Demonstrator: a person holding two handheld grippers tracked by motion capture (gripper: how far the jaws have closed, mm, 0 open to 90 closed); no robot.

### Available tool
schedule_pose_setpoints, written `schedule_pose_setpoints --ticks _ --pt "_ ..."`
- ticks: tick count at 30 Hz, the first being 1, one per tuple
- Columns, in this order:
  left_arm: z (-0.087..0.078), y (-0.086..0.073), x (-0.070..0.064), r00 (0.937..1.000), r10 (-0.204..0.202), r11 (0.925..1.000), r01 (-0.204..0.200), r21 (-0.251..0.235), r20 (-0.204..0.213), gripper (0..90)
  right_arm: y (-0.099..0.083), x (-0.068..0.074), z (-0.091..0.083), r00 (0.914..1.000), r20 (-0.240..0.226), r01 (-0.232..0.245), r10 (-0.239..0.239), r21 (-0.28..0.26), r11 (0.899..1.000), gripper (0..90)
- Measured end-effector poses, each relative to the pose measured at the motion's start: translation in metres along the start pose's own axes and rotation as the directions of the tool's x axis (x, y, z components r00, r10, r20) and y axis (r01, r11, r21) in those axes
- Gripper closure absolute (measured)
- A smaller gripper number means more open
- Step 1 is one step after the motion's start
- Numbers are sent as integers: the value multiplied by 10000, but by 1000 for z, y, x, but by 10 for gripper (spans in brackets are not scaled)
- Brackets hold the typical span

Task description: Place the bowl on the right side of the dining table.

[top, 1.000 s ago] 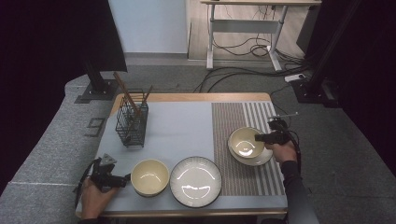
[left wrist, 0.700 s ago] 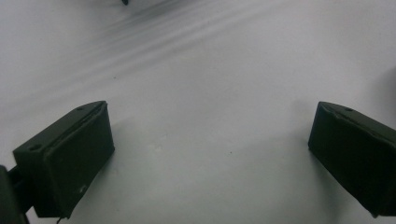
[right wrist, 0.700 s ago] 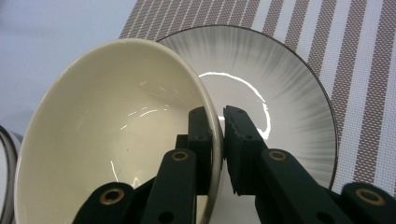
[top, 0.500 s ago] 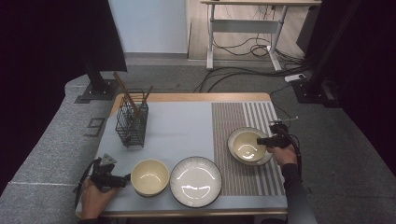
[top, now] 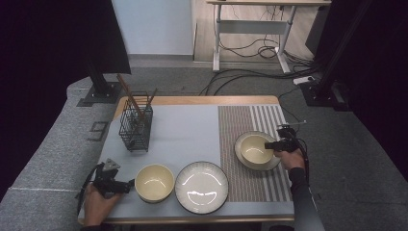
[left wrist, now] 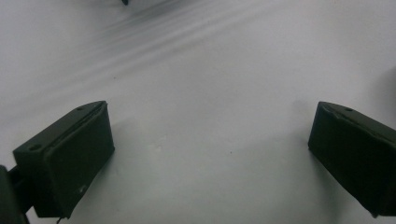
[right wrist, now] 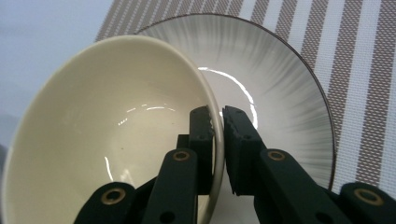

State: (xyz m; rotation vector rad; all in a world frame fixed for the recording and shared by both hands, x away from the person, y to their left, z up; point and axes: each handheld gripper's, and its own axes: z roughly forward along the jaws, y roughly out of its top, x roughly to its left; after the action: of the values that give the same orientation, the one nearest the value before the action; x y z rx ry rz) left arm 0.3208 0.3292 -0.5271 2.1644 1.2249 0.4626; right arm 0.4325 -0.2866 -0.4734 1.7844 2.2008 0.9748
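The right hand-held gripper [top: 273,144] is clamped on the rim of a cream bowl [top: 253,148], one jaw inside the wall and one outside. The bowl sits tilted over a grey-rimmed plate [right wrist: 289,84] on the striped mat [top: 243,120] at the bench's right side. The left hand-held gripper [top: 126,184] rests at the near left corner with its jaws wide apart over the bare grey mat [left wrist: 210,93], just beside a second cream bowl [top: 154,182]. A larger plate [top: 201,186] lies next to that bowl, and a wire basket [top: 135,126] holding sticks stands farther back on the left.
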Motion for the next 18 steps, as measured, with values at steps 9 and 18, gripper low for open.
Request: schedule_pose_setpoints --ticks 9,18 --pt "0 0 0 10000 -4 10000 4 2 3 0 1 0 2 10000 -29 65 -65 -95 9999 822" --pt "0 0 0 10000 4 10000 -4 -1 0 0 1 5 1 9988 13 488 -488 -90 9988 607"
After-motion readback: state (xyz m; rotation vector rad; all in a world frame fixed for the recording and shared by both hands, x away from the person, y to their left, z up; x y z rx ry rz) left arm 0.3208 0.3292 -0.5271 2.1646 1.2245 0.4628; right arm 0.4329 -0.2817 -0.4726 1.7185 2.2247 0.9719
